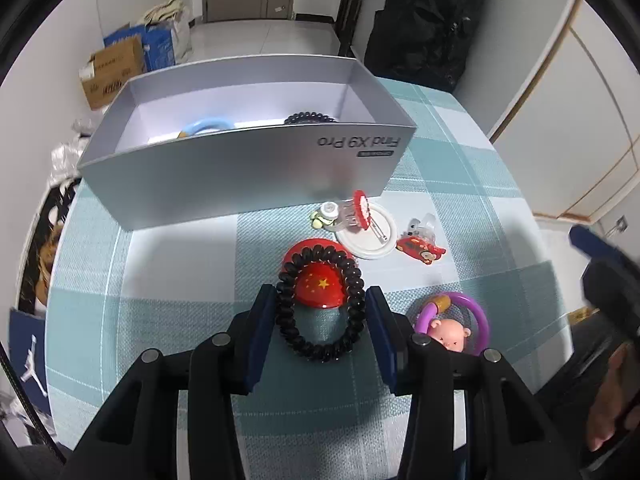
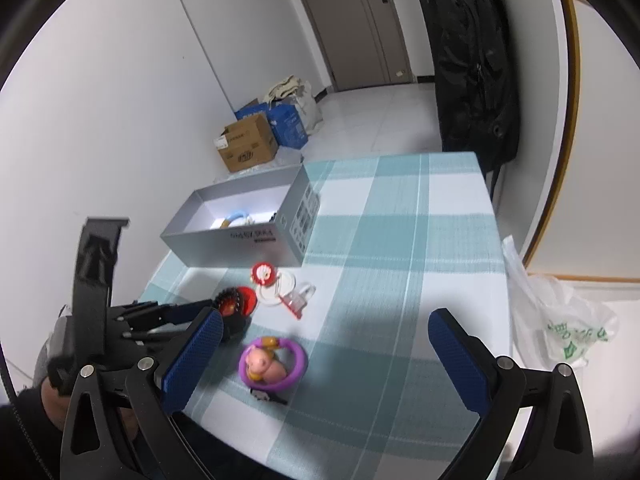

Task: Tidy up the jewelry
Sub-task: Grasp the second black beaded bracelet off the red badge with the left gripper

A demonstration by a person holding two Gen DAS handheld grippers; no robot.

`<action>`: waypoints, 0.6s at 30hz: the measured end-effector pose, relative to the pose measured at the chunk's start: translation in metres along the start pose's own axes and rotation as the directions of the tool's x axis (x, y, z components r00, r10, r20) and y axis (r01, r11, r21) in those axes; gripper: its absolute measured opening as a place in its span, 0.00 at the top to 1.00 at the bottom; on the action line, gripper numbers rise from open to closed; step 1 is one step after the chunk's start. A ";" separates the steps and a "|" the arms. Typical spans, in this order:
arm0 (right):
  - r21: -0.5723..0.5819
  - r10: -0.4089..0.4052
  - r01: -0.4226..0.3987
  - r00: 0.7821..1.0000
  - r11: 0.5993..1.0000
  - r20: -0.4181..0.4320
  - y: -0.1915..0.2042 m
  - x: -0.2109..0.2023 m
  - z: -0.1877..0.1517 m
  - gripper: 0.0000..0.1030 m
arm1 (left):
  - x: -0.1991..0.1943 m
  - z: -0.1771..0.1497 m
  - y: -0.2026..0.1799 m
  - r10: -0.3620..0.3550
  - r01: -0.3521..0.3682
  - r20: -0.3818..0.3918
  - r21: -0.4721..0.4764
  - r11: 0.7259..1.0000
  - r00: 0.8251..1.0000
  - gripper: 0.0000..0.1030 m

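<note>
The left gripper [image 1: 320,312] has its jaws closed against the black coil hair tie [image 1: 320,306], its long axis toward 12 o'clock, where the box [image 1: 248,172] waits. The right gripper [image 2: 324,344] gapes empty over the desk [image 2: 400,240].

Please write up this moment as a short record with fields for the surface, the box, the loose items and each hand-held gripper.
surface: table with a teal checked cloth
box: open grey box at the far side, holding a pale blue ring and a black coil hair tie
loose items: red badge, white badge, purple ring with a doll
left hand-held gripper: pads either side of a black spiral hair tie, pressing on it
right hand-held gripper: open, nothing between its pads
</note>
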State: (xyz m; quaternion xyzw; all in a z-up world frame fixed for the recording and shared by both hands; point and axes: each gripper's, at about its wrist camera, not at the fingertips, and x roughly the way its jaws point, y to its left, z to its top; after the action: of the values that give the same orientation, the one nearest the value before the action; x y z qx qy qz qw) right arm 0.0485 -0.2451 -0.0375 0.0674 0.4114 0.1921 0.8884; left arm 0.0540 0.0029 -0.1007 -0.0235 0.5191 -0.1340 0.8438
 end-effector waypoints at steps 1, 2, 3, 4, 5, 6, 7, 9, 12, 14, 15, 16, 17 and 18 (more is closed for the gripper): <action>-0.004 -0.002 0.002 1.000 1.000 -0.004 0.001 0.000 -0.002 0.00 | -0.001 0.000 0.001 -0.006 0.006 -0.001 -0.008 1.000 1.000 0.62; -0.014 -0.005 0.005 1.000 1.000 -0.009 0.004 0.001 -0.004 0.00 | -0.002 0.000 0.002 -0.012 0.012 0.001 -0.016 1.000 1.000 0.62; -0.023 -0.006 0.005 1.000 1.000 -0.015 0.007 0.002 -0.006 0.00 | -0.004 0.000 0.004 -0.024 0.024 0.005 -0.030 0.999 1.000 0.62; -0.031 -0.005 0.004 1.000 1.000 -0.022 0.009 0.002 -0.007 0.00 | -0.006 0.001 0.005 -0.034 0.034 0.008 -0.039 0.999 0.999 0.62; -0.037 -0.001 0.000 1.000 0.999 -0.029 0.011 0.004 -0.008 0.00 | -0.008 0.001 0.006 -0.042 0.042 0.012 -0.046 0.998 0.999 0.62; -0.048 0.004 -0.006 0.999 0.999 -0.039 0.014 0.005 -0.010 0.00 | -0.011 0.002 0.008 -0.051 0.052 0.022 -0.055 0.997 0.998 0.62; -0.061 0.010 -0.013 0.999 0.998 -0.050 0.017 0.007 -0.013 0.00 | -0.013 0.003 0.008 -0.055 0.056 0.028 -0.058 0.997 0.998 0.62; -0.088 0.024 -0.030 0.997 0.996 -0.067 0.024 0.010 -0.017 0.00 | -0.017 0.004 0.008 -0.062 0.065 0.041 -0.063 0.996 0.997 0.62; -0.137 0.027 -0.040 0.995 0.990 -0.093 0.035 0.016 -0.023 0.00 | -0.024 0.005 0.010 -0.078 0.082 0.062 -0.069 0.994 0.995 0.62; -0.162 0.026 -0.043 0.994 0.986 -0.108 0.040 0.020 -0.026 0.01 | -0.028 0.006 0.012 -0.086 0.092 0.075 -0.072 0.993 0.993 0.62; -0.172 0.023 -0.043 0.993 0.984 -0.116 0.042 0.023 -0.027 0.01 | -0.031 0.005 0.013 -0.089 0.095 0.079 -0.073 0.993 0.993 0.62; -0.180 0.022 -0.044 0.992 0.983 -0.124 0.044 0.025 -0.028 0.01 | -0.033 0.005 0.014 -0.094 0.101 0.085 -0.077 0.992 0.992 0.62; -0.187 0.021 -0.046 0.991 0.981 -0.134 0.046 0.029 -0.030 0.01 | -0.034 0.005 0.015 -0.099 0.105 0.087 -0.078 0.991 0.991 0.62; -0.194 0.017 -0.045 0.989 0.980 -0.144 0.048 0.033 -0.031 0.01 | -0.035 0.005 0.016 -0.103 0.110 0.090 -0.080 0.991 0.991 0.62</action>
State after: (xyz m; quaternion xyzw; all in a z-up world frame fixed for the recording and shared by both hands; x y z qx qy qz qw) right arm 0.0302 -0.1894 -0.0675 -0.0282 0.4516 0.2498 0.8561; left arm 0.0471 0.0266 -0.0706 -0.0927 0.4856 -0.1556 0.8552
